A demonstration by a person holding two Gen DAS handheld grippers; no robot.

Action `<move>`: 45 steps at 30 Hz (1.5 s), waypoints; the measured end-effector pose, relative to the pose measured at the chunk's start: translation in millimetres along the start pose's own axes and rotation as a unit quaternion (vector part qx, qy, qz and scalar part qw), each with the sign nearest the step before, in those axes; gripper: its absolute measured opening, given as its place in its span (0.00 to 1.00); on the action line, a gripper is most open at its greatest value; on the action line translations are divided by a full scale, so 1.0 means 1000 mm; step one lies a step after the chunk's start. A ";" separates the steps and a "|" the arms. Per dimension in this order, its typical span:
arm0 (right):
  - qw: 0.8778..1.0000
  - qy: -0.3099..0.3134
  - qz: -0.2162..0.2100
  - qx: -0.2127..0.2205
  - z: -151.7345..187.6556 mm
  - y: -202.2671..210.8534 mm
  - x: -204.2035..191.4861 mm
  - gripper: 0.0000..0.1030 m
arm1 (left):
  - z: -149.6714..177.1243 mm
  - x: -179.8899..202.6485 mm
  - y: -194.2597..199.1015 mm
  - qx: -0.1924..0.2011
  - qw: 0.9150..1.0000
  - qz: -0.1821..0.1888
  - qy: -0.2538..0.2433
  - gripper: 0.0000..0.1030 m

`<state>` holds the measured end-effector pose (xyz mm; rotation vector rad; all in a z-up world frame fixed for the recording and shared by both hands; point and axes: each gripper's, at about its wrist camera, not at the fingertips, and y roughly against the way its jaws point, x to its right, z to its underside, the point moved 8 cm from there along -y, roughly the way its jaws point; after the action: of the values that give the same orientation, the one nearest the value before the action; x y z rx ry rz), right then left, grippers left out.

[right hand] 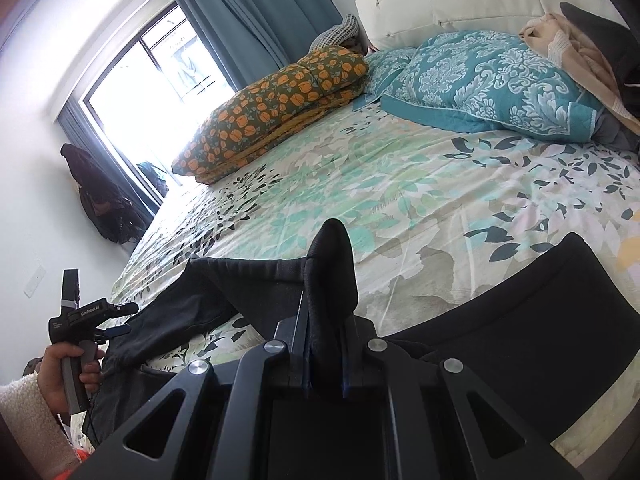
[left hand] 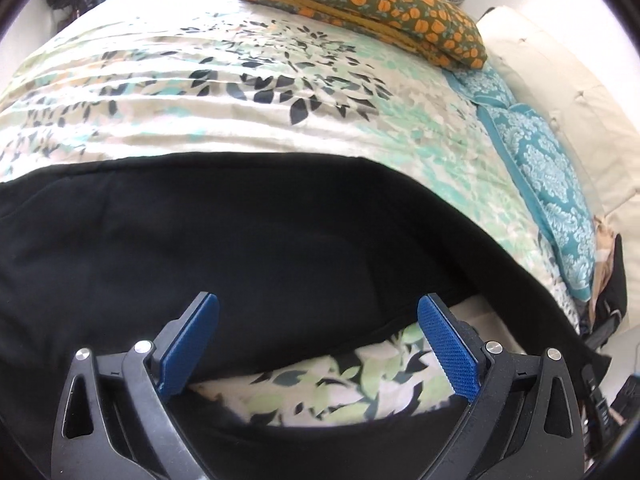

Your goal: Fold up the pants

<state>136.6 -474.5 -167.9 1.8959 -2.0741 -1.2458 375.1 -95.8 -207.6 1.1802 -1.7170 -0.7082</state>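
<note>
Your right gripper [right hand: 326,360] is squeezing a soft black fold of the pants [right hand: 500,320]. Your left gripper [left hand: 318,344] is hanging wide apart above them on the leafy bedsheet [left hand: 240,120].

Black pants [left hand: 240,240], leaf-print bedspread [left hand: 200,92], orange-flowered olive quilt [right hand: 276,108], teal damask pillow [right hand: 492,80], blue-padded tool [left hand: 318,340]

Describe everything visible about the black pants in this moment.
The black pants look like soft, matte knit fabric, spread across the floral bedspread with the legs apart. The right gripper is shut on a bunched fold that stands up between its fingers. The left gripper is open above the cloth, not pinching it.
</note>
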 end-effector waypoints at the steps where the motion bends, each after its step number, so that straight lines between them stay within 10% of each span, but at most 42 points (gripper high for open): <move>1: 1.000 0.007 0.000 0.003 -0.003 0.005 -0.002 0.10 | -0.008 0.003 -0.003 0.003 1.000 0.016 0.018 0.97; 5: 0.999 0.048 0.008 0.016 -0.008 0.031 -0.008 0.10 | -0.034 0.005 -0.014 0.007 0.993 0.077 0.090 0.97; 15: 0.992 0.114 -0.041 0.037 0.007 0.095 -0.026 0.10 | -0.035 -0.020 -0.064 -0.038 0.979 0.092 0.176 0.95; 17: 0.988 0.142 -0.047 0.045 0.006 0.107 -0.029 0.10 | -0.036 -0.023 -0.058 -0.021 0.977 0.102 0.184 0.64; 18: 0.986 0.155 -0.046 0.046 0.004 0.110 -0.028 0.10 | -0.034 -0.029 -0.057 -0.025 0.978 0.092 0.188 0.03; 23: 0.977 0.207 -0.022 0.047 -0.032 0.082 -0.012 0.10 | -0.042 -0.031 -0.016 0.014 0.976 0.124 0.180 0.04; 29: 0.951 0.305 0.004 0.053 -0.068 0.062 -0.004 0.16 | 0.004 -0.007 0.105 0.130 0.985 0.108 0.034 0.04; 32: 0.963 0.259 0.035 -0.070 -0.025 0.033 0.057 0.60 | 0.076 -0.016 0.096 0.091 0.994 0.059 -0.021 0.05; 35: 0.963 0.194 0.076 -0.171 0.018 0.032 0.116 0.60 | 0.129 -0.033 0.079 0.051 0.998 0.038 -0.020 0.05; 40: 0.979 0.026 0.051 -0.196 0.025 0.065 0.138 0.60 | 0.139 -0.041 0.081 0.051 0.997 0.049 0.002 0.05; 45: 0.957 -0.156 0.021 -0.245 0.043 0.042 0.139 0.60 | 0.133 -0.034 0.083 0.061 0.997 0.055 0.001 0.05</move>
<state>46.5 -575.7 -235.1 1.5030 -1.6804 -1.9312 225.6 -37.6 -206.9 1.1582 -1.8298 -0.5437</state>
